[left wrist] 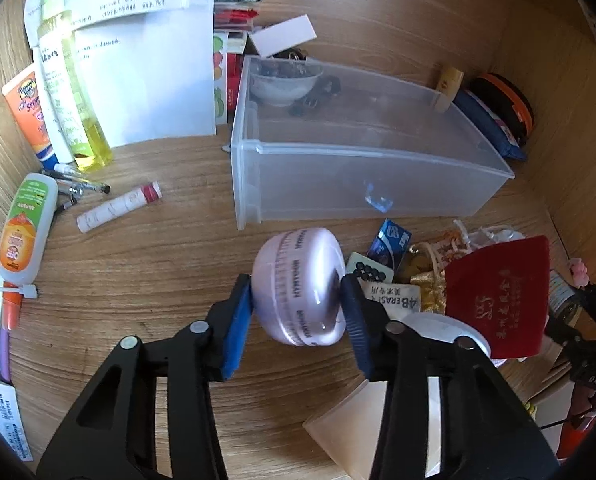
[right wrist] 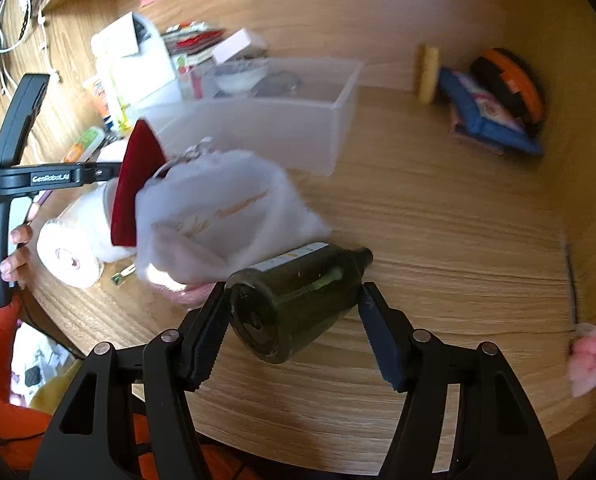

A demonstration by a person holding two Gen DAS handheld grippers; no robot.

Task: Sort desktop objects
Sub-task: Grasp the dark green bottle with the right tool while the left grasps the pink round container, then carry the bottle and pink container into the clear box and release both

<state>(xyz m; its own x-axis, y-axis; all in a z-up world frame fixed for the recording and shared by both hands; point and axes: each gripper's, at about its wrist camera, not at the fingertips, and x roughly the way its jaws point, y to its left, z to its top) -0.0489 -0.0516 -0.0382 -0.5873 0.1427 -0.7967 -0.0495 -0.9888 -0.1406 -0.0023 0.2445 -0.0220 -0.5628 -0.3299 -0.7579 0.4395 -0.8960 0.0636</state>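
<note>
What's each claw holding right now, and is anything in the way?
Left gripper shut on pink jar. Right gripper around dark bottle, one pad apart. Clear bin ahead; white pouch crowds the bottle.

We read "GenRobot.AI" on the left hand-held gripper (right wrist: 52,178), "4B ERAS" on an eraser (left wrist: 395,301), and "Sport" on an orange sunscreen tube (left wrist: 28,110) near the bench's left edge.

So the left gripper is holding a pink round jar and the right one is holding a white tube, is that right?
Not quite. The right gripper holds a dark green bottle, not a white tube, as the right wrist view shows. The left gripper does hold the pink round jar.
</note>
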